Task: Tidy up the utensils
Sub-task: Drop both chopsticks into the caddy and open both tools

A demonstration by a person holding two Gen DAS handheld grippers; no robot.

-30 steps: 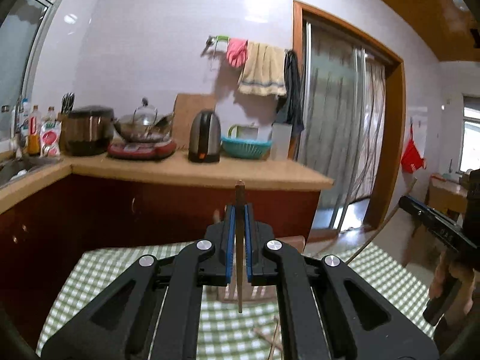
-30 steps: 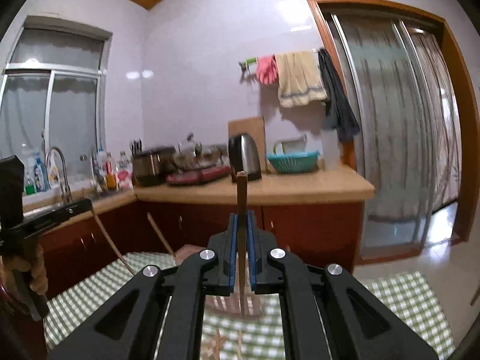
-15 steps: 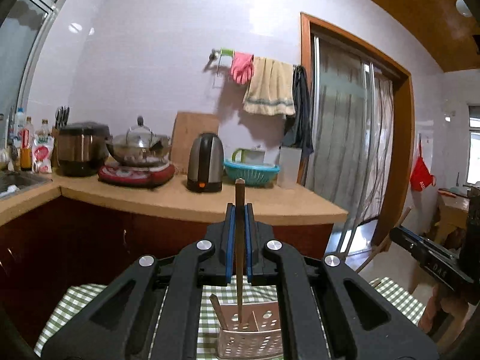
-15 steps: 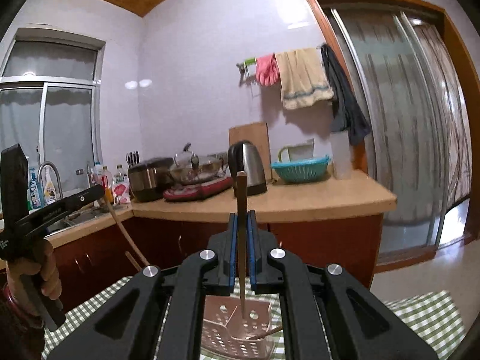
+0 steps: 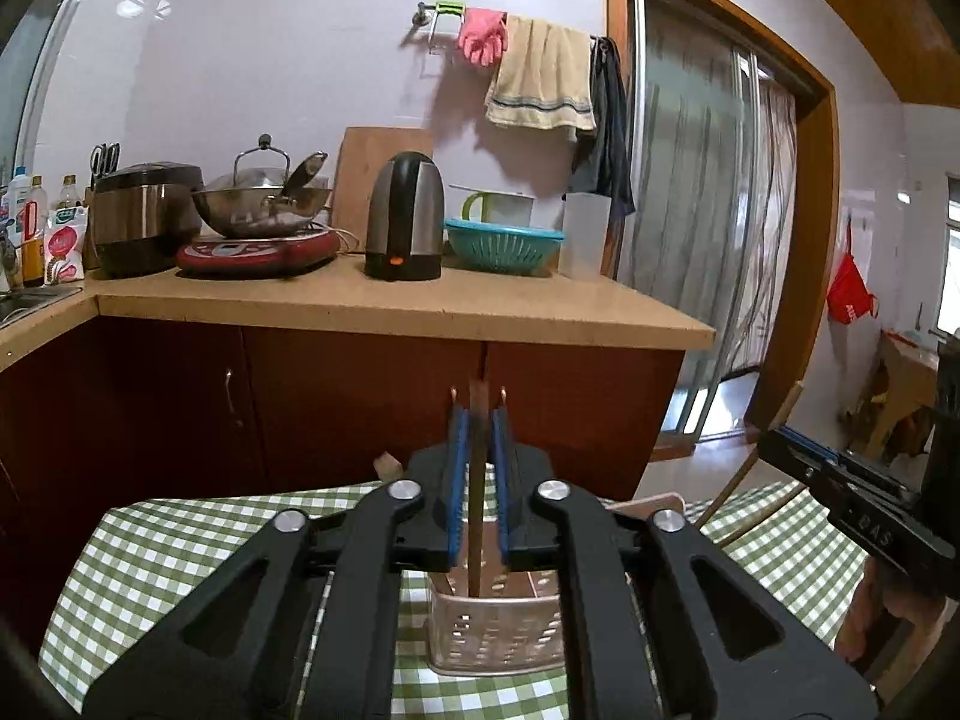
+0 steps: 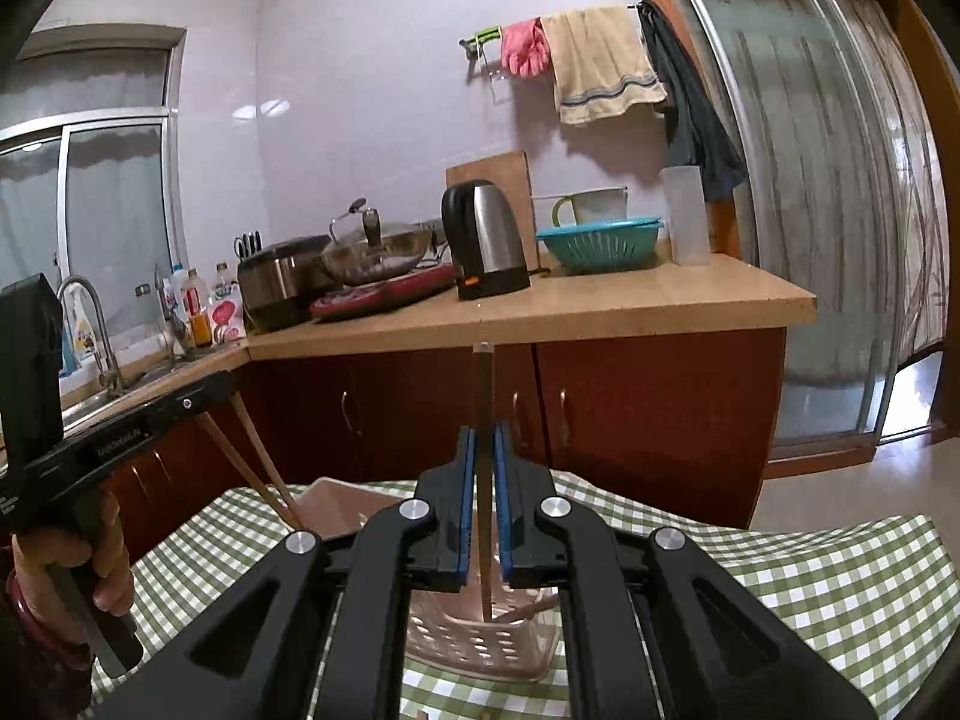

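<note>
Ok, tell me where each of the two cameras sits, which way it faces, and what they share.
Left wrist: sits on the left gripper, facing a wooden kitchen counter; shows its black fingers around a wooden chopstick over a pink perforated plastic basket.
Right wrist: sits on the right gripper, facing that counter from further right; shows the person's left hand.
Shared: a black-and-steel electric kettle, the basket, a green checked tablecloth.
</note>
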